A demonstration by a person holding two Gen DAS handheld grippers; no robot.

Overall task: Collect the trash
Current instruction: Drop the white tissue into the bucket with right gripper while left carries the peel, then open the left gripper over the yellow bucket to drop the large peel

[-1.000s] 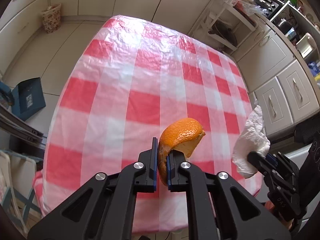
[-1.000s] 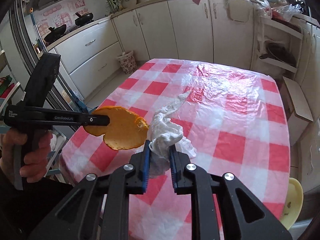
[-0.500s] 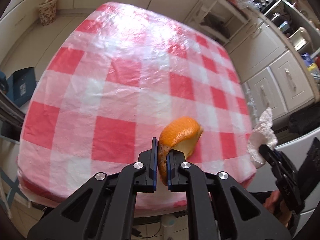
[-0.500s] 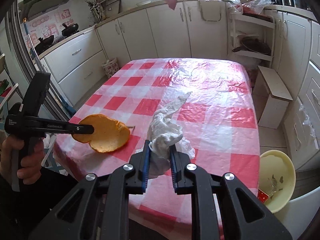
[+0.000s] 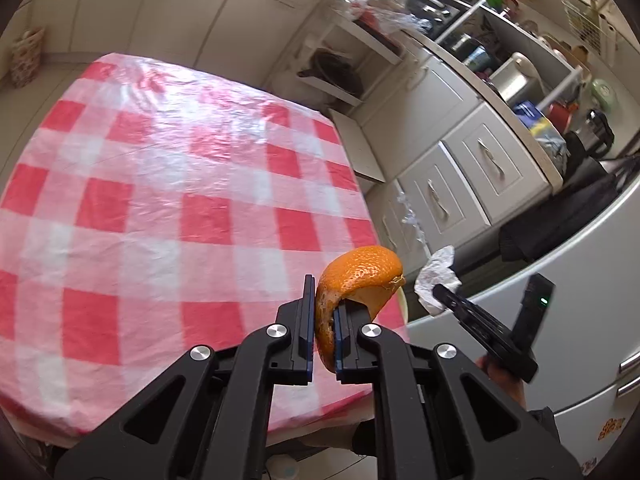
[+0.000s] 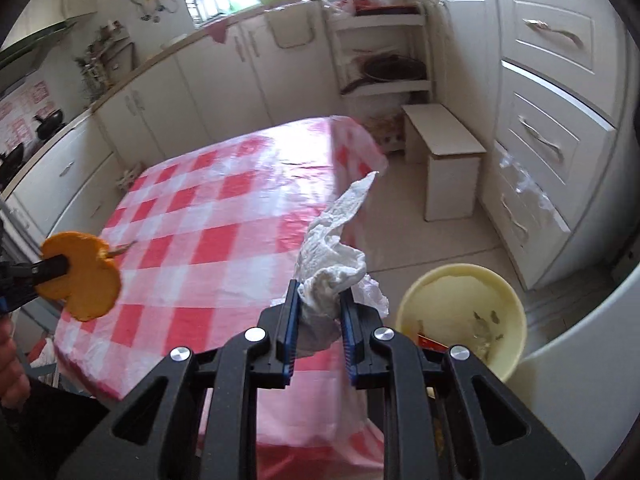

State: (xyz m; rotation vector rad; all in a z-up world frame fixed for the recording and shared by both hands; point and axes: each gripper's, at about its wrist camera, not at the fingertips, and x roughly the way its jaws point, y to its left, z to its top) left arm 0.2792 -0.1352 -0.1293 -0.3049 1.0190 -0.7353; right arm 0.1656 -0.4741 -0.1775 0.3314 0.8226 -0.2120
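Both pickups done, drop-off left. My left tool [image 5: 322, 334] is clamped on the orange peel [image 5: 356, 280], held up over the near edge of the desk [image 5: 160, 200]. My right tool [image 6: 320, 322] is clenched on the crumpled paper towel [image 6: 332, 260], off the desk's corner and just beside the yellow bin [image 6: 460, 312] on the floor. The bin holds a few scraps. No other trash visible on the checked cloth. Remaining, as I judge it: get the towel over the bin and let go, then bring the peel across and let go.
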